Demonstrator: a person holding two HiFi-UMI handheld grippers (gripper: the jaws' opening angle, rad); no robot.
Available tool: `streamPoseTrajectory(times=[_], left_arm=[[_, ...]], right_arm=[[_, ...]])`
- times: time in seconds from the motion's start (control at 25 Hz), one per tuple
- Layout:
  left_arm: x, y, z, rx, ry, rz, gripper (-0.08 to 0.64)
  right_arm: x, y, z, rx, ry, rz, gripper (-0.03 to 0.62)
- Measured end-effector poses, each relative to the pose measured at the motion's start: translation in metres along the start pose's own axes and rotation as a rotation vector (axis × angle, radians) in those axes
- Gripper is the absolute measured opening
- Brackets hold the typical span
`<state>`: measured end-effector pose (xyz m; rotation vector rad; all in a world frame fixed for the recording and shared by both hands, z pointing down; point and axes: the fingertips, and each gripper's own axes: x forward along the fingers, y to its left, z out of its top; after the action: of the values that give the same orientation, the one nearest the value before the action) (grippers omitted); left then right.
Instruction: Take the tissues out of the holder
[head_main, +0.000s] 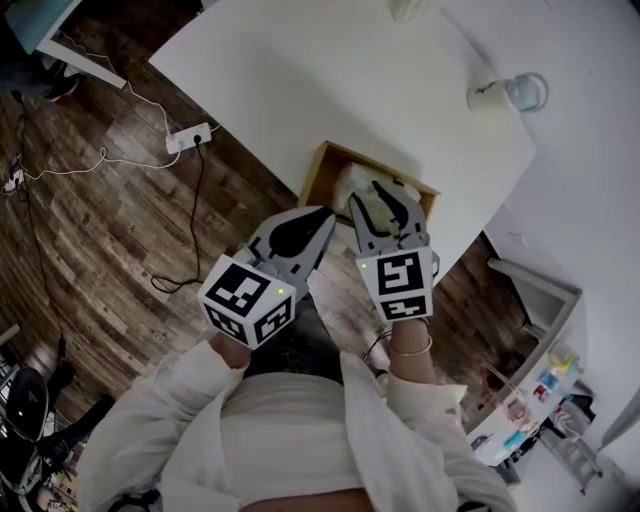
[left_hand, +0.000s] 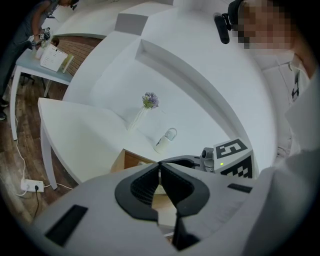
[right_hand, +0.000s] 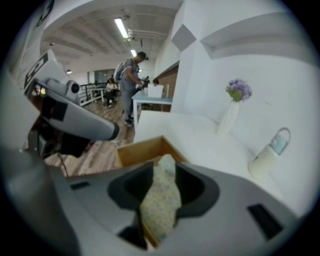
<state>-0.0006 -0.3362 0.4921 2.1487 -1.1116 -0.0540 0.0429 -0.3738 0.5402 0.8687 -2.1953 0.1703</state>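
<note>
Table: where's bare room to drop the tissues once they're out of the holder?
The widest bare patch is the table top left of and behind the holder, out to the far corner. A smaller bare strip lies between the holder and the mug. The near edge is crowded: the right gripper, open, hangs over the tissues, and the left gripper, shut, is alongside.

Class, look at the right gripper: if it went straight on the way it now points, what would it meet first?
The tissue: it stands between the open fingers of the right gripper, sticking up from the wooden holder. Beyond it probably comes the holder itself, though depth is unclear.
</note>
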Motion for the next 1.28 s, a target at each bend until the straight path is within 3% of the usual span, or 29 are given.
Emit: streamPoseTrajectory(times=[0.16,0.48,0.56,0.72,1.28], left_arm=[[-0.002,0.002,0.0,-0.015,-0.007,0.009,0.032],[-0.007,0.007,-0.003,-0.038,-0.005,0.023,0.032],[-0.009,0.008,-0.002,-0.045,-0.008,0.026,0.032],[-0.01,0.008,0.0,-0.042,-0.016,0.027,0.032],[-0.011,-0.022,0.002,0.003,-0.003,-0.043,0.032]], right_arm=[[0.004,-0.002,-0.002,-0.031,0.024,-0.035,0.121],[0.006,-0.007,-0.003,-0.001,0.028,-0.062,0.114],[0.005,-0.008,-0.003,0.005,0.025,-0.069,0.054],[0.004,-0.007,-0.003,0.019,0.016,-0.075,0.012],[-0.023,-0.013,-0.004,0.171,-0.053,-0.099,0.011]])
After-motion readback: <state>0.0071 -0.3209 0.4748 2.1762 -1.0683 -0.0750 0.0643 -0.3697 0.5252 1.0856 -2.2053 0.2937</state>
